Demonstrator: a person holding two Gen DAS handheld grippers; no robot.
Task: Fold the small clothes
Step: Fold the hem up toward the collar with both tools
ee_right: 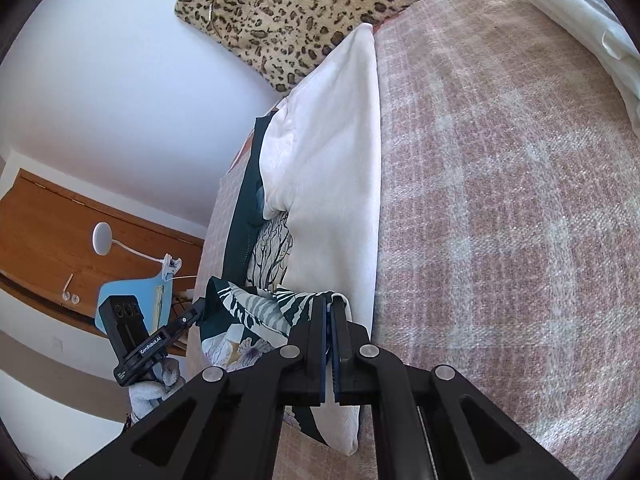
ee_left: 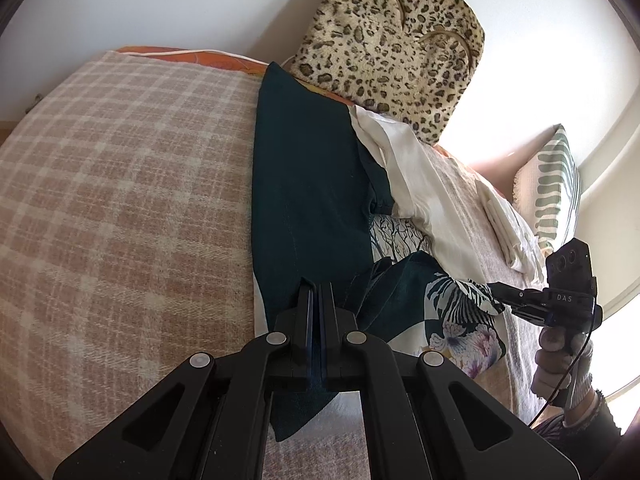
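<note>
A small garment of dark teal fabric (ee_left: pixel 312 184) with a white floral and tree print (ee_left: pixel 460 308) lies on the plaid blanket (ee_left: pixel 120 200). My left gripper (ee_left: pixel 315 292) is shut on the garment's dark teal edge. My right gripper (ee_right: pixel 330 304) is shut on the printed floral edge (ee_right: pixel 260 304); it also shows in the left wrist view (ee_left: pixel 500 296), pinching the same cloth. The left gripper shows in the right wrist view (ee_right: pixel 196 312) at the garment's other corner. A white garment (ee_right: pixel 332 168) lies partly over the teal one.
A leopard-print cushion (ee_left: pixel 392 44) leans on the wall at the back. A folded white cloth (ee_left: pixel 508 232) and a striped green pillow (ee_left: pixel 556 188) lie at the right. A wooden door (ee_right: pixel 48 232), a white lamp (ee_right: pixel 102 238) and a blue item (ee_right: pixel 132 292) stand beyond the bed.
</note>
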